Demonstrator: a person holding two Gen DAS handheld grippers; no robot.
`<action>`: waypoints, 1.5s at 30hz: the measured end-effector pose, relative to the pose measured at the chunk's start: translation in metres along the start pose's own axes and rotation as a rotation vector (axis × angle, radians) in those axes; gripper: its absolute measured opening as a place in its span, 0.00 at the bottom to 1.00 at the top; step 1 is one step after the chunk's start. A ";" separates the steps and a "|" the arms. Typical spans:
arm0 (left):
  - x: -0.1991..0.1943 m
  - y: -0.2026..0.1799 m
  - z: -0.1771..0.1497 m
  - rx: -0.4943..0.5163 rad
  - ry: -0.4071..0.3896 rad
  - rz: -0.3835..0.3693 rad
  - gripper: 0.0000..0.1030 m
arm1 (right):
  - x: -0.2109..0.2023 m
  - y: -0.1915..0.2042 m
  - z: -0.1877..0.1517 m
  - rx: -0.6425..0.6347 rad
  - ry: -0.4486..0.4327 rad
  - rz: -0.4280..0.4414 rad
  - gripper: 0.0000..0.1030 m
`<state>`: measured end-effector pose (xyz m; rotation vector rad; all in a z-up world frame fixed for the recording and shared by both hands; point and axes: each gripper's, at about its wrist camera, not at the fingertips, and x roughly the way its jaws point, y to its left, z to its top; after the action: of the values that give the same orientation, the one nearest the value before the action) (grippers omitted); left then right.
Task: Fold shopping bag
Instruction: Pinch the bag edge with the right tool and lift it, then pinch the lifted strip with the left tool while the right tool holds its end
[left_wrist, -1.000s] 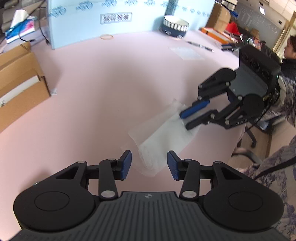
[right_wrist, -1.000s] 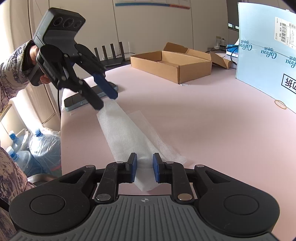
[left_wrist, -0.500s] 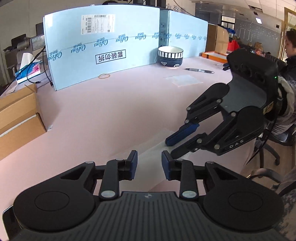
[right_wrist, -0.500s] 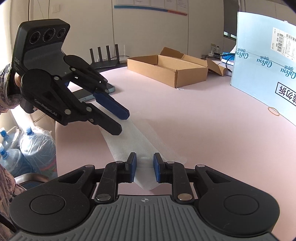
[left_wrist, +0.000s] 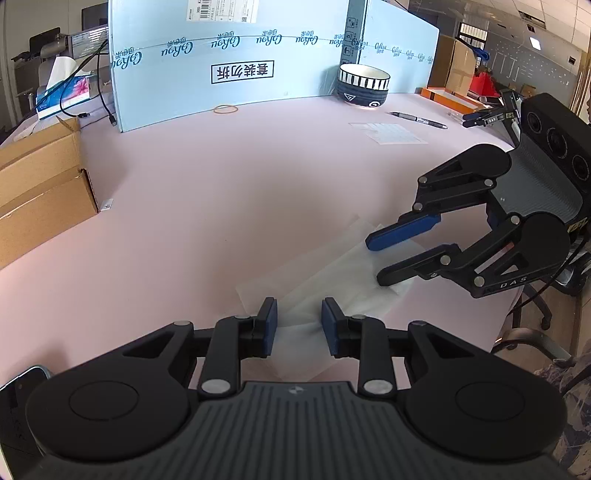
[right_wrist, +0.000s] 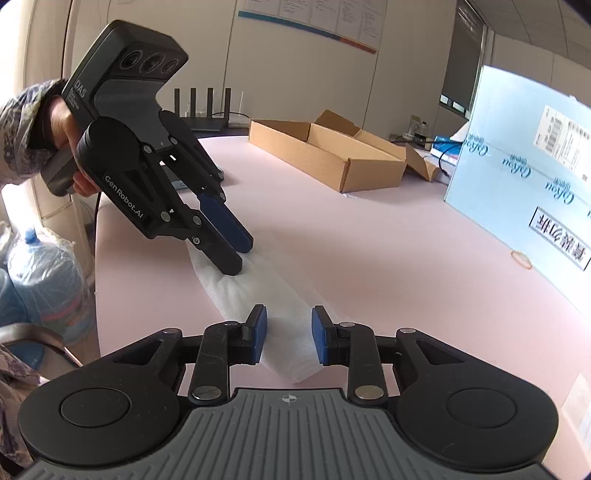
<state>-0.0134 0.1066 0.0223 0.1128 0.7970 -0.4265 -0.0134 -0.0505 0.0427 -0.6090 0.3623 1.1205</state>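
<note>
The translucent white shopping bag (left_wrist: 332, 273) lies flat on the pink table (left_wrist: 221, 206), folded into a long narrow strip (right_wrist: 266, 288). My left gripper (left_wrist: 298, 325) hovers low over one end of the strip. Its jaws are opening, and the bag lies under the gap with no pad pressing on it. In the right wrist view the left gripper (right_wrist: 238, 254) tilts down with its fingertips at the strip's far end. My right gripper (right_wrist: 288, 332) straddles the other end, its jaws also opening, with the bag loose between the pads. Seen from the left wrist, the right gripper (left_wrist: 375, 262) has its two fingers apart.
A blue foam board (left_wrist: 236, 66) stands at the back with a striped bowl (left_wrist: 364, 86), a pen (left_wrist: 419, 119), a sheet (left_wrist: 388, 133) and a rubber band (left_wrist: 226, 109) before it. Cardboard boxes (left_wrist: 40, 192) (right_wrist: 332, 155) sit at the side. A phone (left_wrist: 22, 380) lies near the left gripper. The table edge (right_wrist: 96, 288) is close by.
The left gripper has come down onto the bag's end, its jaws narrower than a second ago. The right gripper has rolled and its jaws have widened over the strip.
</note>
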 end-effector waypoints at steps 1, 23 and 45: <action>0.000 -0.001 0.001 0.007 0.009 0.002 0.25 | -0.007 0.006 0.001 -0.066 -0.009 -0.026 0.23; 0.007 0.017 0.012 -0.022 0.109 -0.116 0.25 | 0.000 0.062 -0.030 -0.848 0.136 -0.124 0.19; 0.001 -0.009 0.012 0.082 0.103 0.044 0.48 | 0.006 0.050 -0.025 -0.760 0.119 -0.025 0.06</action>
<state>-0.0085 0.0952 0.0310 0.2299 0.8767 -0.4145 -0.0563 -0.0467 0.0064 -1.3473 0.0125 1.1913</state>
